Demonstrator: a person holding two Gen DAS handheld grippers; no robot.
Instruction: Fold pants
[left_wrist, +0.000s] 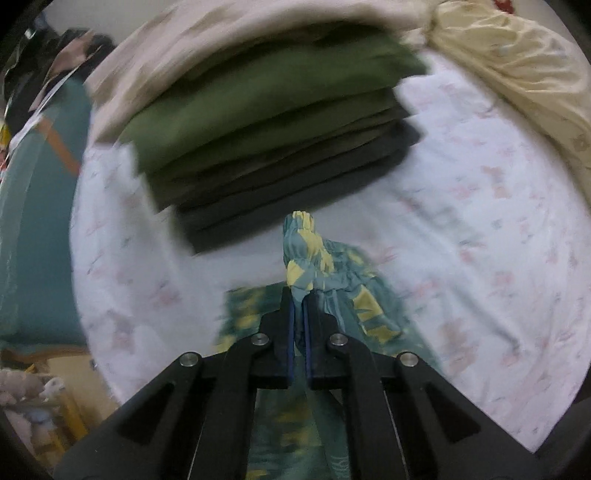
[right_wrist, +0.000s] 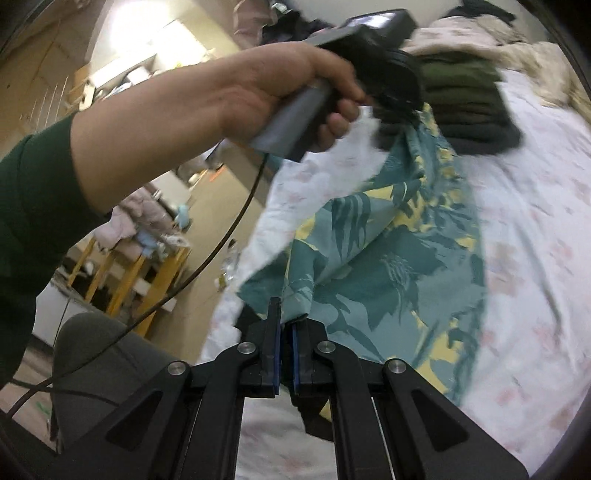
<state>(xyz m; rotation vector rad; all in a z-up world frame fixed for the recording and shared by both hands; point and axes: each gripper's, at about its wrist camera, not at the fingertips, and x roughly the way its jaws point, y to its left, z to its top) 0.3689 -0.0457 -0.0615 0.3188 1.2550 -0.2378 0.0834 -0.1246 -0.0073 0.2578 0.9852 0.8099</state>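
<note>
The pants (right_wrist: 388, 254) are teal with a yellow leaf print and hang stretched above a white floral bed sheet (right_wrist: 535, 240). My left gripper (left_wrist: 298, 295) is shut on a bunched edge of the pants (left_wrist: 306, 251), which sticks up past the fingertips. In the right wrist view the person's hand holds that left gripper (right_wrist: 402, 110) at the far upper end of the cloth. My right gripper (right_wrist: 286, 317) is shut on the near edge of the pants.
A stack of folded clothes (left_wrist: 266, 140), green on top and dark grey below, lies on the bed beyond the pants. A cream pillow (left_wrist: 517, 66) is at the back right. A yellow wooden rack (right_wrist: 125, 273) stands on the floor left of the bed.
</note>
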